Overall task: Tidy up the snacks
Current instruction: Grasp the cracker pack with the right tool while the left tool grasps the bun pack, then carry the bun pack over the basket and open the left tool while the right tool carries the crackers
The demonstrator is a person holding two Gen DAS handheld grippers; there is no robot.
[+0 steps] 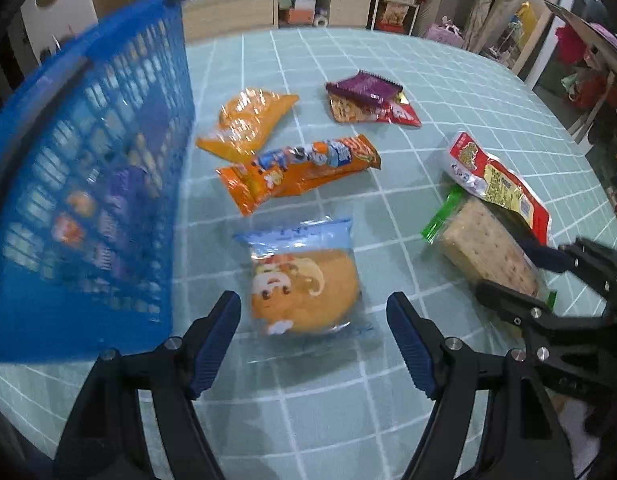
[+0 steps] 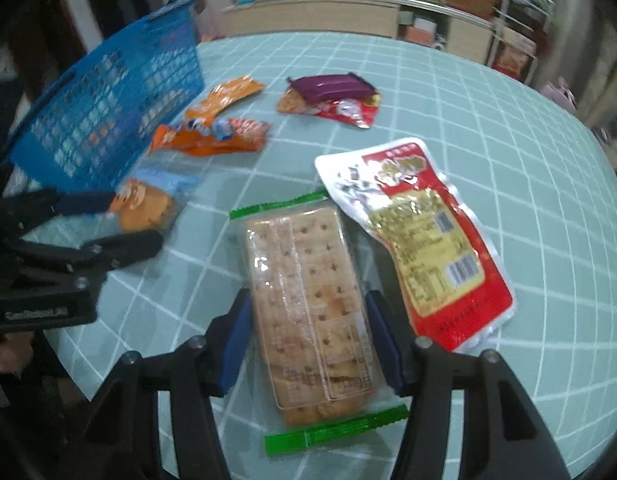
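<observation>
My left gripper (image 1: 313, 316) is open, its jaws either side of a clear-wrapped round bun (image 1: 304, 286) lying on the table; the bun also shows in the right wrist view (image 2: 146, 208). My right gripper (image 2: 308, 320) has its jaws against both sides of a cracker pack with green ends (image 2: 308, 300); the pack also shows in the left wrist view (image 1: 484, 248). A blue basket (image 1: 88, 200) holding several snacks stands at the left (image 2: 108, 100).
On the teal grid tablecloth (image 1: 388, 60) lie an orange clear bag (image 1: 248, 120), an orange wafer pack (image 1: 300, 170), a purple and red packet (image 1: 368, 98) and a red-and-white pouch (image 2: 428, 236). Shelves and cabinets stand behind the table.
</observation>
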